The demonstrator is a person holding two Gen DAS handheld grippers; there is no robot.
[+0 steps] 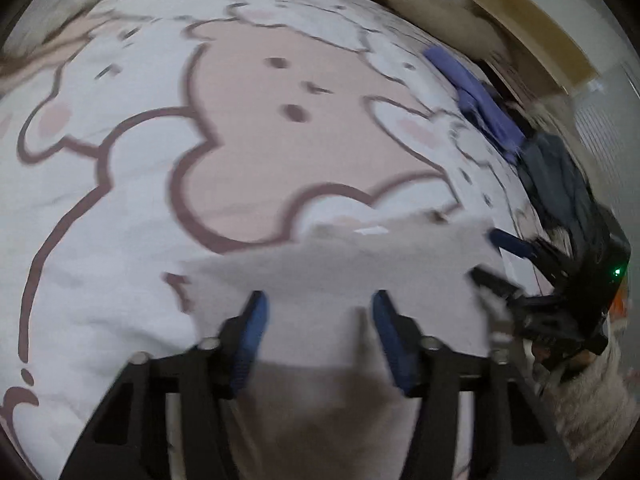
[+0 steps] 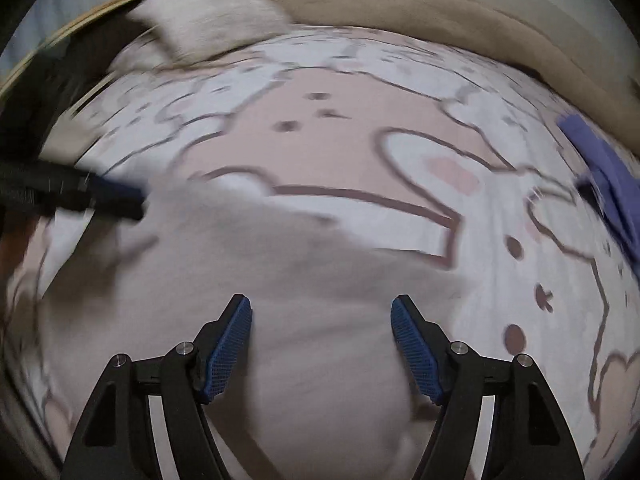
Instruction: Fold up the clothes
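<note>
Two tools in play, both pointing steeply down at the bed. Heavy motion blur in both views.

Left tool (image 1: 318,320): jaws parted to a moderate gap, blue pads clear on both sides, nothing pinched. The pale grey-white garment (image 1: 340,264) lies under and ahead of the fingers, spread on the bed sheet (image 1: 120,152). Pads don't press it as far as I can tell.

Right tool (image 2: 322,320): jaws wider than the left, also empty. Same pale garment (image 2: 280,264) sits below and in front of it, loosely rumpled, one edge running up to the left.

Each wrist view catches the other tool: right tool (image 1: 504,256) at the garment's right edge in the left view, left tool (image 2: 116,196) at the garment's left edge in the right view. Can't tell contact in either.

Count:
- 1 pale garment, flat on the sheet near the closer edge of the bed
- 1 purple-blue garment (image 1: 476,96), off to the right on the sheet, well apart from the pale one
- 1 dark grey garment (image 1: 560,176) just beside the purple one, seen in left view only
- 1 tan blanket (image 2: 440,12) along the far side of the bed
- 1 pale pillow (image 2: 216,16) at far left of the right view

Sheet print: pink and white cartoon bears.
</note>
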